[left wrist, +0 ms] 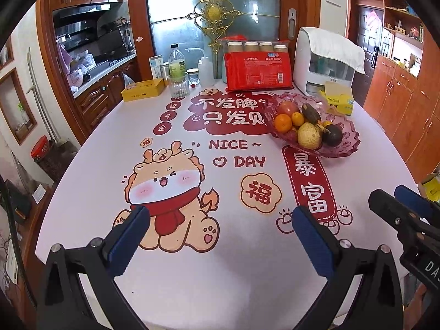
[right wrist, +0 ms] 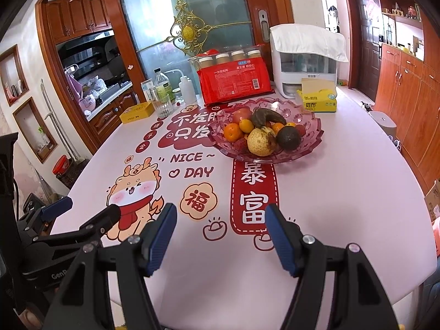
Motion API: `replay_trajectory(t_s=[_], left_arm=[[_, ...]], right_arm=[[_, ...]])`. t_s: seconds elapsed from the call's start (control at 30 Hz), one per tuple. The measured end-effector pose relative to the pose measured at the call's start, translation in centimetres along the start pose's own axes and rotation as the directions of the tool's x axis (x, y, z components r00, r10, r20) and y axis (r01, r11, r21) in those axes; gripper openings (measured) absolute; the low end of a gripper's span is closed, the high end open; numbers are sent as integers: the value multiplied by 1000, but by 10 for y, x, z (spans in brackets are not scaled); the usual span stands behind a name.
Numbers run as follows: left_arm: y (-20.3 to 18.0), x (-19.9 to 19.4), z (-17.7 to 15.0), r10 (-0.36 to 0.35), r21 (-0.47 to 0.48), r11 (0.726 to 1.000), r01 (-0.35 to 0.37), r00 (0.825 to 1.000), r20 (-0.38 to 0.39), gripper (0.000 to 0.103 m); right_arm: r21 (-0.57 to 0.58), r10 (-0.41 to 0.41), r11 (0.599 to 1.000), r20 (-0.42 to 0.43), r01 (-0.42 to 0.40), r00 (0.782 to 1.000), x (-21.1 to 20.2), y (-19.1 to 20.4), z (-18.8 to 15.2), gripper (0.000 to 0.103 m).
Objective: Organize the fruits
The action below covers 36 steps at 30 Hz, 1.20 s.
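A pink glass fruit bowl [left wrist: 343,148] [right wrist: 308,148] stands at the table's far right. It holds a pear [left wrist: 309,136] [right wrist: 260,144], an avocado [left wrist: 332,134] [right wrist: 288,138], oranges [left wrist: 282,123] [right wrist: 231,132], a browned banana [left wrist: 310,113] [right wrist: 265,117], an apple and lychees. My left gripper [left wrist: 220,221] is open and empty above the near table, over the dragon print. My right gripper [right wrist: 221,220] is open and empty, just right of the left one. Each gripper also shows in the other's view: the right [left wrist: 398,200], the left [right wrist: 82,209]. Both are well short of the bowl.
At the back edge stand a red packet of paper cups [left wrist: 257,68] [right wrist: 236,82], a white appliance under a cloth [left wrist: 324,63] [right wrist: 305,63], a yellow tissue box [left wrist: 337,99] [right wrist: 319,99], a glass [left wrist: 178,85], bottles [left wrist: 177,60] and a yellow tin [left wrist: 143,89]. Cabinets [right wrist: 407,104] line the right.
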State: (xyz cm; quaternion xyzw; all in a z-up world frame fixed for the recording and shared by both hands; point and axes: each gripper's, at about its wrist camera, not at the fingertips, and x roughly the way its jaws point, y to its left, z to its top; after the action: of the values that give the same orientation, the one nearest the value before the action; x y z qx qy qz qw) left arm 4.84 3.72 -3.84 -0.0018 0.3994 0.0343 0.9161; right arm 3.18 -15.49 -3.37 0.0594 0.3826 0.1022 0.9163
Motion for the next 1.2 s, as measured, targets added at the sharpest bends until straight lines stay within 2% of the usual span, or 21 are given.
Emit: replay_trajectory(t_s=[1.2], left_arm=[[-2, -2, -6, -8, 11, 1000, 8, 1000, -6, 103]], right_arm=[[-2, 2, 1000, -29, -2, 1000, 13, 7, -7, 67]])
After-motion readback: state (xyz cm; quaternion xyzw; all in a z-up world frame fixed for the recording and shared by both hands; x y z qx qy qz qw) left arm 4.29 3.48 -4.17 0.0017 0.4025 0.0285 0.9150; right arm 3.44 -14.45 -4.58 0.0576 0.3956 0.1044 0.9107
